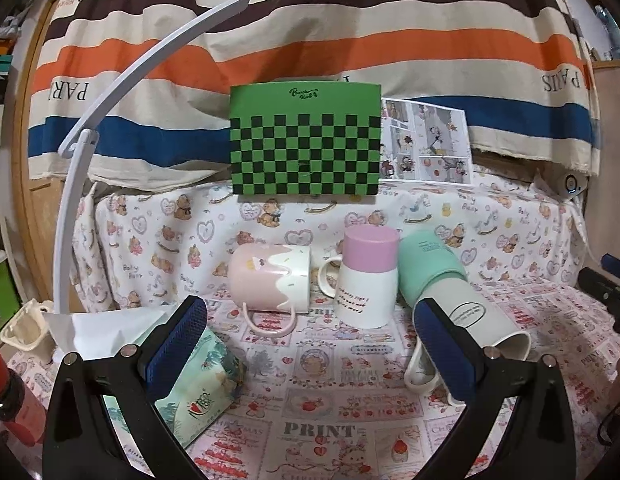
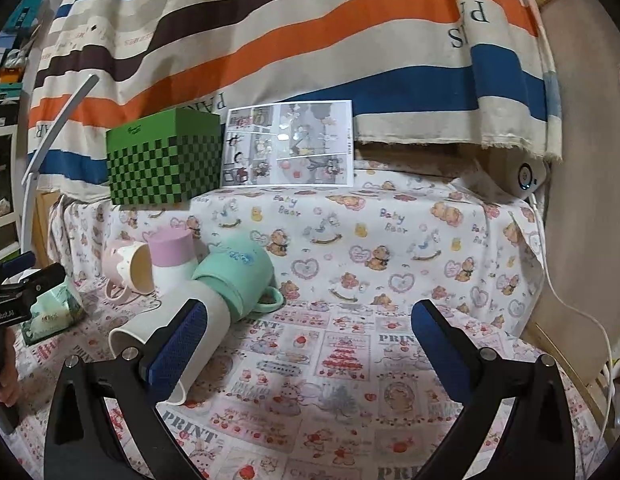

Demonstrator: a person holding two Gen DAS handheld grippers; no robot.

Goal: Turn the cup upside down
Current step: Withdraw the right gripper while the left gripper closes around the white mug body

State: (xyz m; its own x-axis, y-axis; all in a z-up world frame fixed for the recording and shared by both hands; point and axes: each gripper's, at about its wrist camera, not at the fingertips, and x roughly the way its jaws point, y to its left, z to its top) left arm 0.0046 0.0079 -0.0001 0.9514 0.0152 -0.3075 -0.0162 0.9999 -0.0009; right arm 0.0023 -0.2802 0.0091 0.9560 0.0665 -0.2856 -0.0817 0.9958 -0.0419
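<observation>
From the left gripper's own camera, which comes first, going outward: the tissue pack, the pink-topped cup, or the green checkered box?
1. Tissue pack: nearest, right beside the left gripper's left finger.
2. Pink-topped cup: mid-table, standing ahead between the fingers.
3. Green checkered box: farthest, on the raised ledge at the back.

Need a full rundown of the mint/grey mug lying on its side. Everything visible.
The mint and grey mug lies on its side on the printed cloth. It looks ceramic, matte: mint green base half, pale grey rim half bearing an oval printed label. The open mouth faces the cameras; the mint base appears to touch the pink-and-white cup. A handle rests near the cloth. Neither hand-held gripper holds it.
</observation>
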